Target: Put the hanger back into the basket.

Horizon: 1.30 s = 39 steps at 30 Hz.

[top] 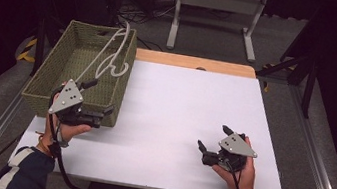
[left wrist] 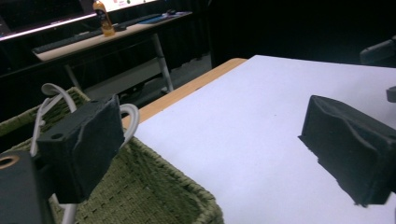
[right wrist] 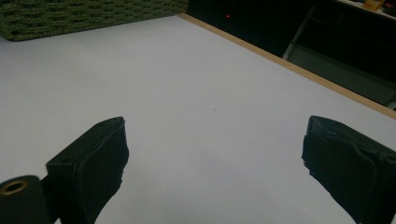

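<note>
- The woven green basket stands at the left edge of the table, and a white clothes hanger lies in it, its hook end leaning over the far right corner of the rim.
- In the left gripper view the basket's near corner sits low between the jaws, with the hanger's white loops showing behind the left jaw.
- The left gripper hangs over the basket's near right corner, jaws spread wide with nothing pinched; one jaw is over the basket, the other over the table.
- The right gripper is held low over the table's near right part, well apart from the basket, jaws spread wide and empty.
- Between the two grippers the tabletop lies bare.
- The table is covered in white, with a pale wooden strip along the far edge.
- Beyond it stands the white frame of another desk on a grey floor, with cables beside it; the room behind is dark.
- The left gripper view shows a long desk with an orange bottle on it.
- The hanger is thin, white and curved, resting tilted rather than flat.
</note>
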Tool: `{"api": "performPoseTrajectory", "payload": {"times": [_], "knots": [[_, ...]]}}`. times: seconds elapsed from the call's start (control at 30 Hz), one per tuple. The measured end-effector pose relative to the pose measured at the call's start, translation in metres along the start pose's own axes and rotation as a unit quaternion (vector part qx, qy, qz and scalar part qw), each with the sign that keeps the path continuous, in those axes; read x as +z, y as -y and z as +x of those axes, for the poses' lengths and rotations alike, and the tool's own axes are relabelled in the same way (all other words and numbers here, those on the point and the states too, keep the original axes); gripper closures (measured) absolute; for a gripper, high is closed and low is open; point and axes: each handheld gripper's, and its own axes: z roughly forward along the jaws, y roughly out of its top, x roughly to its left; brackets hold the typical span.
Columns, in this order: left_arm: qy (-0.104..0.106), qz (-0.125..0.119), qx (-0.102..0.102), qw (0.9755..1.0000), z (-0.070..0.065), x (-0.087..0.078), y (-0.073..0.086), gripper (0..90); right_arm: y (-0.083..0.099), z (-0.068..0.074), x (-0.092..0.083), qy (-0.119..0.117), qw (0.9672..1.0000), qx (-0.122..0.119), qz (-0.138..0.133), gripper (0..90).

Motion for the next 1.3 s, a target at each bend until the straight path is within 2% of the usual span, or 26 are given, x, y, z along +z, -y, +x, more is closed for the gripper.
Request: {"api": "performPoseTrajectory", "payload": {"times": [0.13, 0.4, 0.5, 0.63, 0.8, 0.9, 1.1, 1.2, 1.23, 1.3], "knots": [[0.014, -0.008, 0.000, 0.9999, -0.008, 0.001, 0.003, 4.1, -0.002, 0.000, -0.001, 0.000, 1.0000, 0.000, -0.006, 6.8], [0.040, 0.000, 0.010, 0.9991, -0.026, 0.008, 0.011, 3.6, -0.004, 0.002, -0.005, 0.003, 0.9999, -0.007, -0.012, 6.6], [0.045, 0.007, 0.019, 0.9988, -0.032, 0.011, 0.016, 3.4, -0.003, 0.003, -0.006, 0.003, 0.9999, -0.012, -0.012, 6.4], [0.052, 0.011, 0.020, 0.9984, -0.039, 0.013, 0.023, 3.5, -0.003, 0.005, -0.007, 0.004, 0.9998, -0.018, -0.012, 6.2], [0.046, 0.008, 0.029, 0.9985, -0.046, 0.013, 0.033, 4.0, -0.002, 0.007, -0.010, 0.002, 0.9996, -0.024, -0.017, 6.0], [0.037, 0.021, 0.032, 0.9986, -0.048, 0.014, 0.040, 3.5, -0.001, 0.009, -0.012, 0.001, 0.9995, -0.027, -0.018, 6.0], [0.044, 0.046, 0.022, 0.9977, -0.051, 0.014, 0.056, 3.5, 0.003, 0.010, -0.015, -0.002, 0.9995, -0.026, -0.017, 5.9], [0.035, 0.056, 0.036, 0.9971, -0.051, 0.012, 0.062, 3.4, 0.004, 0.009, -0.016, -0.003, 0.9995, -0.026, -0.017, 5.9], [0.037, 0.059, 0.029, 0.9972, -0.051, 0.011, 0.063, 3.4, 0.005, 0.009, -0.016, -0.003, 0.9995, -0.027, -0.016, 5.9], [0.036, 0.064, 0.026, 0.9970, -0.049, 0.010, 0.066, 3.4, 0.006, 0.009, -0.016, -0.004, 0.9996, -0.026, -0.015, 6.0]]}}
